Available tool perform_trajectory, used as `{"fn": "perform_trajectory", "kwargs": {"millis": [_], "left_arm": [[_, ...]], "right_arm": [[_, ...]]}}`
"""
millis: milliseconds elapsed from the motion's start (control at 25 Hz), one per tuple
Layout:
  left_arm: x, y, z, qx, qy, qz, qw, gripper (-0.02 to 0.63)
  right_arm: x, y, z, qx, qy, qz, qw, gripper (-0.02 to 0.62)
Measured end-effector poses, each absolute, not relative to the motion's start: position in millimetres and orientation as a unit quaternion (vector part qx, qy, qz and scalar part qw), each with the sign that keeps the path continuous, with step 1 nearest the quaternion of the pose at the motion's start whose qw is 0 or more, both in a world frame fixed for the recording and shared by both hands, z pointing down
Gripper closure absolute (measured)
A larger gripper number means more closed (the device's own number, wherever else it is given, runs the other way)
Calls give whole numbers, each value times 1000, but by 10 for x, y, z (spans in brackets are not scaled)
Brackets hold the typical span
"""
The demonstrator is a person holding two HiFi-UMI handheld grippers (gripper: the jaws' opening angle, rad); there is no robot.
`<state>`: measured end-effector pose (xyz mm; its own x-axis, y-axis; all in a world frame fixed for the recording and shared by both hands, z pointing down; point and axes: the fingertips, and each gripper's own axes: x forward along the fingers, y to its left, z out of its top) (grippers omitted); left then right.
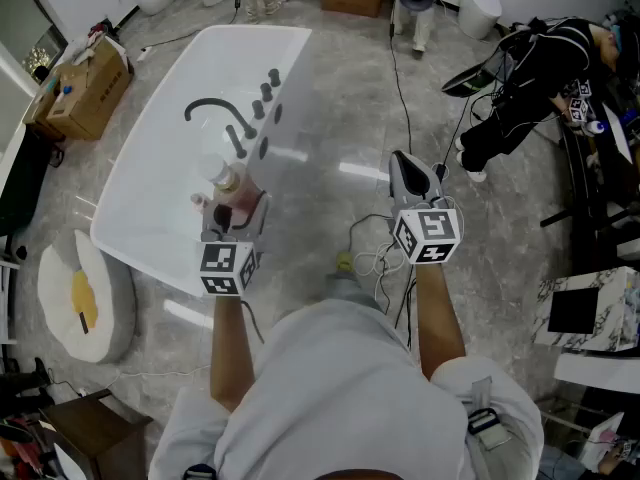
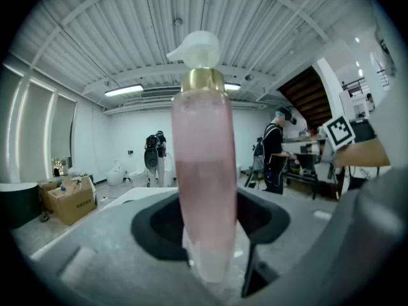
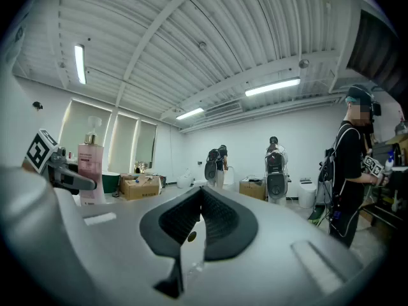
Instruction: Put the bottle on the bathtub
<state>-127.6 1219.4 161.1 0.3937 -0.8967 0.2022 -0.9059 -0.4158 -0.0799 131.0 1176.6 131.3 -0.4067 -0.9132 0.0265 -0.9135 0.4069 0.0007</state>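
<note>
A tall pink bottle (image 2: 204,171) with a gold collar and a white pump stands upright between the jaws of my left gripper (image 2: 213,247), which is shut on its lower body. In the head view the bottle (image 1: 227,188) and left gripper (image 1: 233,218) hang over the near rim of the white bathtub (image 1: 160,168). My right gripper (image 1: 412,175) is held over the grey floor to the right of the tub. Its jaws meet with nothing between them (image 3: 199,217). The right gripper view also shows the bottle (image 3: 90,171) far to the left.
A black faucet (image 1: 215,110) and several black knobs (image 1: 268,93) sit on the tub's deck. Cables (image 1: 375,253) lie on the floor. Cardboard boxes (image 1: 90,86) stand at the left, a round white cushion (image 1: 85,298) lower left. People (image 3: 347,171) stand at the back.
</note>
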Motion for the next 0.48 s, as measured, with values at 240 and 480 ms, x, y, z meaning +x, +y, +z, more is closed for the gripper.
{"fn": "perform_trajectory", "kwargs": {"millis": [240,480], "left_arm": [[-1159,12285,1595,837,-537,107,19,383],[-1151,12273,1627,839,-533,107,16,383]], "right_arm": [[1394,11858,1324,545,-838,9,11,591],[1382,11855,1365,544,-839,10,12,591]]}}
